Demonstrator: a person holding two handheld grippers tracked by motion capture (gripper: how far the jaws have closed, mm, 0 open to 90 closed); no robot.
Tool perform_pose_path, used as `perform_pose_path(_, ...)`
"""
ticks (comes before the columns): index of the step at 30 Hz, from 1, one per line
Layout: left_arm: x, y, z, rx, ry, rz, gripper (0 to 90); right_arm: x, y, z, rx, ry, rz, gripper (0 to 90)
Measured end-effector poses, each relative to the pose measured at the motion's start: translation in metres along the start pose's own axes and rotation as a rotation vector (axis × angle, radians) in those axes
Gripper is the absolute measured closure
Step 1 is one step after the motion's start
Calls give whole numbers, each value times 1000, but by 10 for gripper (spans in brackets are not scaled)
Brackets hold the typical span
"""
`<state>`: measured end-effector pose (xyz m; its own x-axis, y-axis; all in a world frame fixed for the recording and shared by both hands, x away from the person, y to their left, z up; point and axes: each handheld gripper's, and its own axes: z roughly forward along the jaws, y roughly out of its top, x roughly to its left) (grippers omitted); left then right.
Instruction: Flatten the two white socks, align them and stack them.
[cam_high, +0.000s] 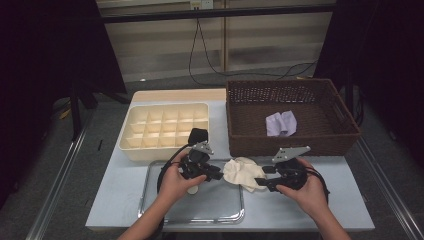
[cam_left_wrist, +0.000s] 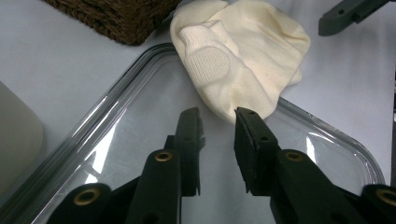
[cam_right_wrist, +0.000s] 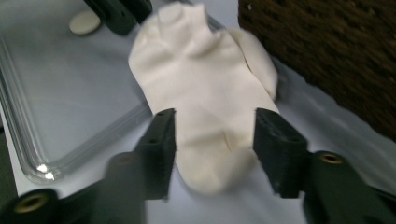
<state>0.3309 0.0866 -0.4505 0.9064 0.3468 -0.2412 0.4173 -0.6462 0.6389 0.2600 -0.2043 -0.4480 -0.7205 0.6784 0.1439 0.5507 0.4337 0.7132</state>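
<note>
Now, sock (cam_high: 243, 172): bunched on worktop (cam_high: 280, 200), straddling tray (cam_high: 150, 200) rim.
Left hand-held gripper (cam_left_wrist: 217, 116): narrowly parted, holding nothing.
Right hand-held gripper (cam_right_wrist: 215, 123): wide, unclamped.
Left to do: likely binning into organiser (cam_high: 131, 150).

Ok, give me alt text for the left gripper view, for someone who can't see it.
A cream sock lies bunched over the rim of a clear tray, and the left gripper sits in front of it with its two black jaws apart, one just touching the sock's edge. A brown wicker basket corner shows at the top.
</note>
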Motion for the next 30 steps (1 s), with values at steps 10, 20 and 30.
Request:
perform_pose_path(10,-1,-1,3,12,-4,8,675,6,19,38,13,-29,-46,507)
perform_pose_path(20,-3,-3,10,3,-15,-1,653,10,13,47,46,-33,0,854)
perform_pose_path(30,-4,2,13,15,-19,37,610,13,17,27,23,4,-33,856)
